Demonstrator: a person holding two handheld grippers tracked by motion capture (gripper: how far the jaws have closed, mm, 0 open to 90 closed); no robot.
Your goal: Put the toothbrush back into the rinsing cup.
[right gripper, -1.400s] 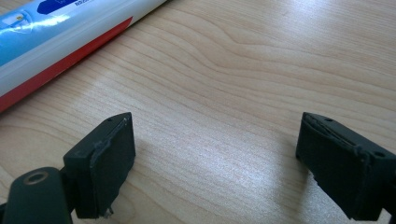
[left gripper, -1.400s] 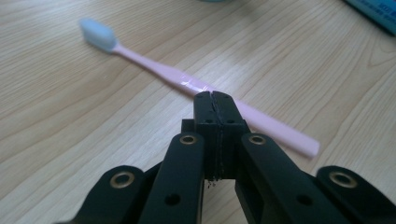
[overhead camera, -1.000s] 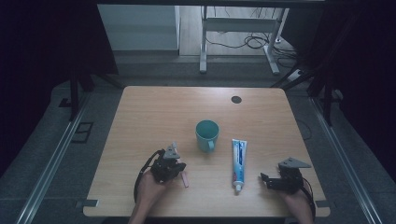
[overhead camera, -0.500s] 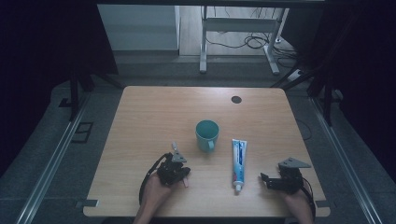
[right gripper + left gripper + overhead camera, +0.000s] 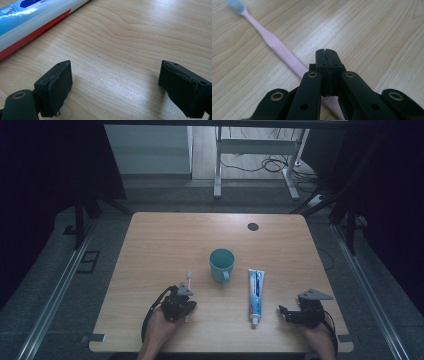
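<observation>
A pink toothbrush (image 5: 189, 279) with a pale blue head lies on the wooden table (image 5: 160, 240), left of a teal mug (image 5: 221, 265). My left gripper (image 5: 185, 304) rests over the handle's near part. In the left gripper view its jaws (image 5: 327, 51) are shut pad to pad, and the toothbrush (image 5: 272, 41) runs under them, not between them. A blue-and-white toothpaste tube (image 5: 255, 292) lies right of the mug, cap toward the near edge. My right gripper (image 5: 284, 314) sits low by the cap end, open, with bare wood between its fingers (image 5: 115, 66) and the tube (image 5: 30, 17) at the upper left.
A small black disc (image 5: 253, 226) sits in the table top near the far right. Beyond the far edge stand metal desk legs and cables on the floor. Dark curtains hang at both sides.
My left gripper has slid a little toward the near edge along the toothbrush, baring more of its head end. The right gripper has kept still.
</observation>
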